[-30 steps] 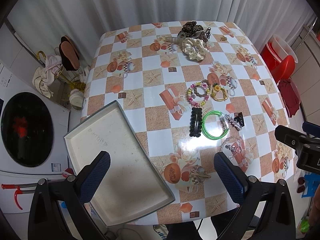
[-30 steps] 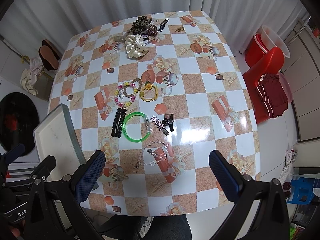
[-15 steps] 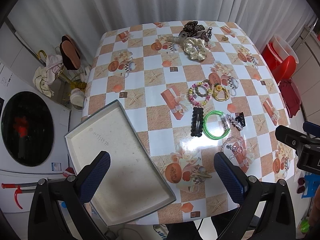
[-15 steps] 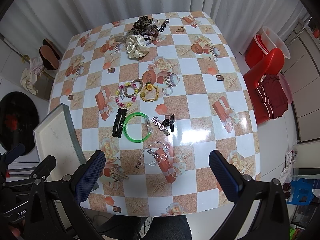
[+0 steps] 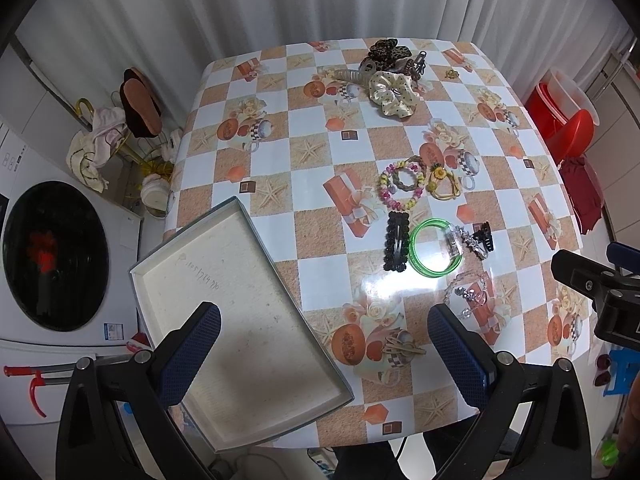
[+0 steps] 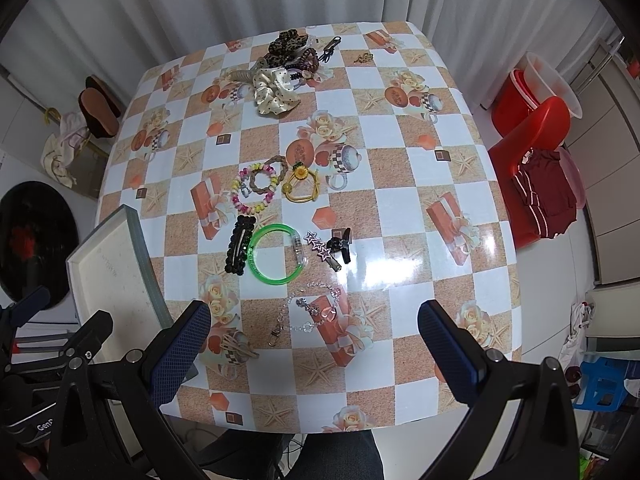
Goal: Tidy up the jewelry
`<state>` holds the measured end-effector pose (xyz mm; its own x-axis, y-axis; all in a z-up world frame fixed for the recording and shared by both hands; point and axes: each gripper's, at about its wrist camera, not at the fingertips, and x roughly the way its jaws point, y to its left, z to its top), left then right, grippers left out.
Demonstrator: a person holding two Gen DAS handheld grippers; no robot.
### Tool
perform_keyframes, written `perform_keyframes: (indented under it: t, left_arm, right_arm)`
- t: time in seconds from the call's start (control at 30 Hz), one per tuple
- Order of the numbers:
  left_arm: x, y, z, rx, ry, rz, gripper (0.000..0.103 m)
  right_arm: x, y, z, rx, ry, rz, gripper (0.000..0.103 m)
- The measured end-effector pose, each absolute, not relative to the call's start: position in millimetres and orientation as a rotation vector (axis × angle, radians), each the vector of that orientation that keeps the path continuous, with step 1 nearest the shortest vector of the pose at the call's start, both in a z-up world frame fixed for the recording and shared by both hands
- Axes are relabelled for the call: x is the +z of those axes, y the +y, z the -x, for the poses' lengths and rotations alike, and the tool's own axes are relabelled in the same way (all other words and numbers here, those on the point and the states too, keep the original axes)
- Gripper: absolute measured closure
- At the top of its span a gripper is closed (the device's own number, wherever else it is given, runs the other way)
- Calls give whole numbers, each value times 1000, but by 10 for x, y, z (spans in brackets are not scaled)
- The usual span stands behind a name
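Observation:
A shallow white tray (image 5: 188, 252) (image 6: 104, 236) lies empty at the table's near left corner. Jewelry lies mid-table: a green bangle (image 5: 436, 270) (image 6: 276, 280), a black beaded clip (image 5: 396, 244) (image 6: 239, 249), a colourful bead bracelet (image 5: 402, 204) (image 6: 256, 208), a yellow hair tie (image 5: 442, 186) (image 6: 302, 188), a star clip (image 6: 322, 251) and a clear bead chain (image 5: 466, 294) (image 6: 316, 312). My left gripper (image 5: 324, 350) is open and empty above the tray's near end. My right gripper (image 6: 314, 344) is open and empty above the table's front edge.
A cream scrunchie (image 5: 394, 94) (image 6: 276, 92) and a heap of dark hair clips (image 5: 390, 54) (image 6: 290, 50) sit at the table's far edge. A washing machine (image 5: 52, 256) stands left of the table; red tubs and a stool (image 6: 536, 120) stand right.
Both grippers have drifted slightly; the table items sit a touch lower and to the right in the left wrist view. Nothing was picked up or moved.

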<state>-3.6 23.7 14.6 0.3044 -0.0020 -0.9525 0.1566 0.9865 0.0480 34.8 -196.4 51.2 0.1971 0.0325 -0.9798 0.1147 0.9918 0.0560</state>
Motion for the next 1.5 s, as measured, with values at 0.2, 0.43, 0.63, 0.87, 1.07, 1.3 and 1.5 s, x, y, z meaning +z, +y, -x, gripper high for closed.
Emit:
perform_keyframes:
  t: [0.2,0.43,0.63,0.87,1.07,1.3,1.5]
  left_arm:
    - [143,221,32,-106,1258,-141,0]
    - [144,223,30,-106,1259,-141,0]
    - [146,221,27,-105,1260,-141,0]
    - [146,214,22,-105,1260,-142,0]
    - [148,222,21,-105,1262,-142,0]
    - [147,222,21,-105,1264,-142,0]
    - [124,280,40,-101,1275,-143,0]
  right_arm:
    - [508,-1962,-345,-58,1372,-125,0]
    - [505,-1967,-348,-58,1372,-126,0]
    - [505,-1970,-345,-58,1372,-126,0]
    - [509,-1970,-325,-58,1371,-126,0]
    - [515,-1966,-312,-57,1372,-127,0]
    - [505,-1987,-320,-58,1373,-127,0]
    - [502,-1990,-325,-64,1378,-126,0]
